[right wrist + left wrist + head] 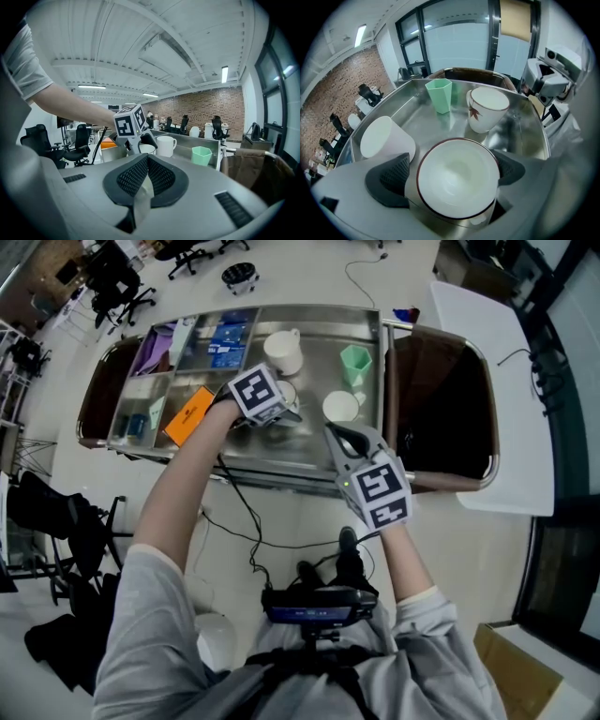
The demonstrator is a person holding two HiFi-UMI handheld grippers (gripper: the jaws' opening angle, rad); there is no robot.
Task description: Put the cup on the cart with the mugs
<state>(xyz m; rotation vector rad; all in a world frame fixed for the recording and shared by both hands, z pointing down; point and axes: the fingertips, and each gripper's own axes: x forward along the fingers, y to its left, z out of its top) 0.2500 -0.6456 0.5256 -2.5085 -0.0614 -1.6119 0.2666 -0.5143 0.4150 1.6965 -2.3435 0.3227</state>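
Cup [458,185], white with a dark red rim, stands upright on the steel bed of the cart [309,457], right between the jaws of the left gripper [451,164]. Those jaws are spread wide and released. The left pad [389,180] stands clear of the cup's wall with a strip of steel showing between them. The right pad [509,167] sits just beside the rim, and I cannot tell whether it touches. The gripper tips steeply down over the cup, whose mouth faces straight up into it. Just beyond, on the same bed, are a plain white mug [386,140] to the left, a leaf mug [487,108] to the right, and a green cup [439,95] further back between them. All three stand apart from one another and from the cup. The right gripper [147,161] hangs at the near edge of the cart, close to the leaf mug, pointing almost level across the cart. Its jaws are clenched together with nothing in them.
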